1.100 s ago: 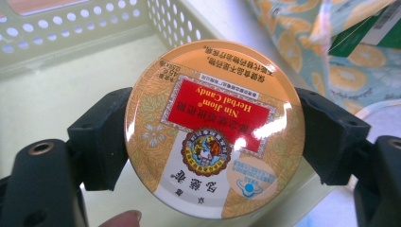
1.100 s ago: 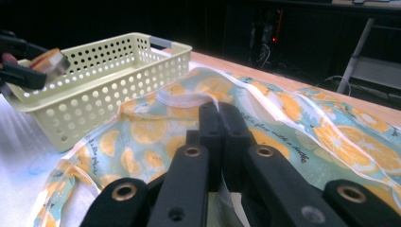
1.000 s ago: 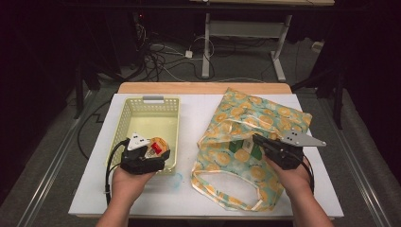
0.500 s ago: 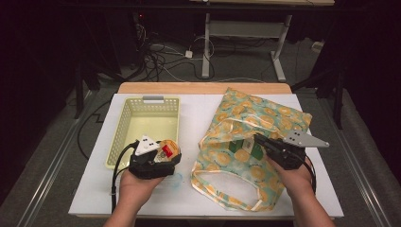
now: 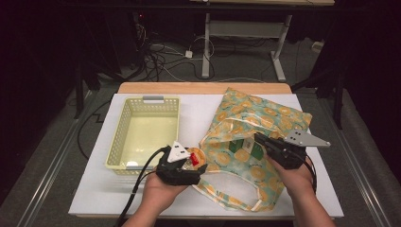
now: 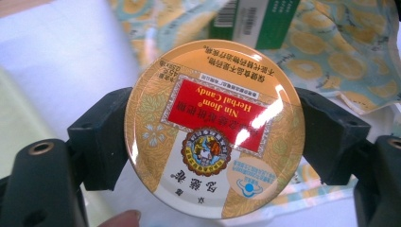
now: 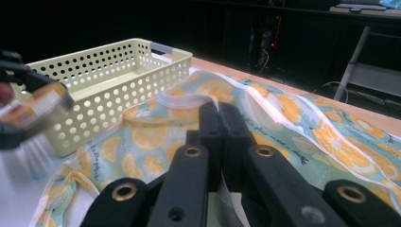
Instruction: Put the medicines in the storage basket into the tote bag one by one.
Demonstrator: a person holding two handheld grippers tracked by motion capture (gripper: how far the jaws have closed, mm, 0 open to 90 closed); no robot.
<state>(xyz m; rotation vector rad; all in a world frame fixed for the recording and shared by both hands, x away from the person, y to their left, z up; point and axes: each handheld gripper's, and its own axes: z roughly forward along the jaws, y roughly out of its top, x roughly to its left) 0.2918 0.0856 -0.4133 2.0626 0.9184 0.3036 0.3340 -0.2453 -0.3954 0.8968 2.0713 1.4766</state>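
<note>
My left hand-held gripper (image 5: 190, 160) pinches a round candy tin (image 6: 213, 128); the bag (image 5: 265, 118) mouth, held by my right hand-held gripper (image 5: 259, 138) pressed shut on its rim, lies at three o'clock.

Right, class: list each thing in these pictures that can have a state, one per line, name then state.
Candy tin: lid on, clamped edgewise by the left gripper, off the table.
Lemon-print bag: lying on the table, mouth held open, green boxes inside.
Right gripper: shut on the bag's rim.
Yellow basket: upright, empty.
</note>
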